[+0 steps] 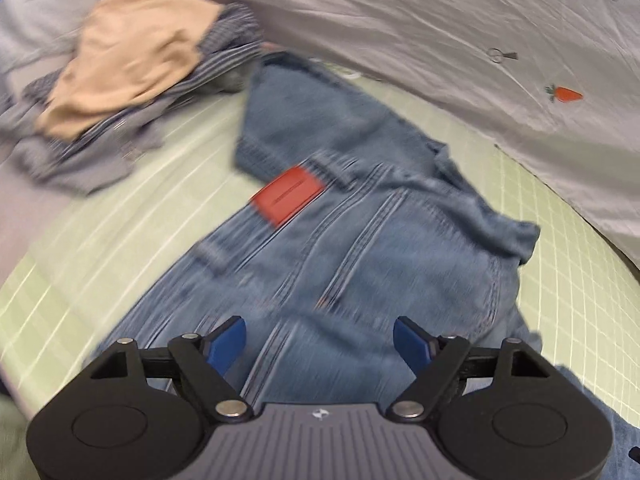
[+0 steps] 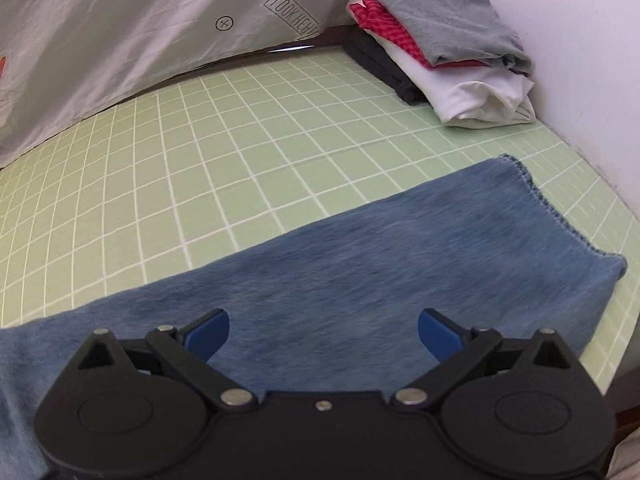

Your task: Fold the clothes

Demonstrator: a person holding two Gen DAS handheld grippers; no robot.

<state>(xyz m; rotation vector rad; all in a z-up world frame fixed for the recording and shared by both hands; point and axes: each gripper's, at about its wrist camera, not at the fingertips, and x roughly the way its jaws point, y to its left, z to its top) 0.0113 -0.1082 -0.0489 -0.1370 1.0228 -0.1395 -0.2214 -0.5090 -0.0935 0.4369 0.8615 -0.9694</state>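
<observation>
- Both of my grippers hung low over the jeans; my left gripper had its blue fingers spread wide apart with nothing between them, over the seat of the jeans.
- My right gripper was likewise wide apart and empty, above a flat trouser leg that ran to a stitched hem at the right.
- Those jeans lay back side up on the green checked sheet, a red patch at the waistband, the upper part rumpled; the left view was blurred.
- Beyond the waistband, at the far left, sat a loose heap: a beige garment on top of striped blue cloth.
- At the far right corner, against the white wall, stood a folded stack, a grey piece on top, red, white and dark ones beneath.
- A pale printed sheet lay along the far edge, bearing a small carrot.
</observation>
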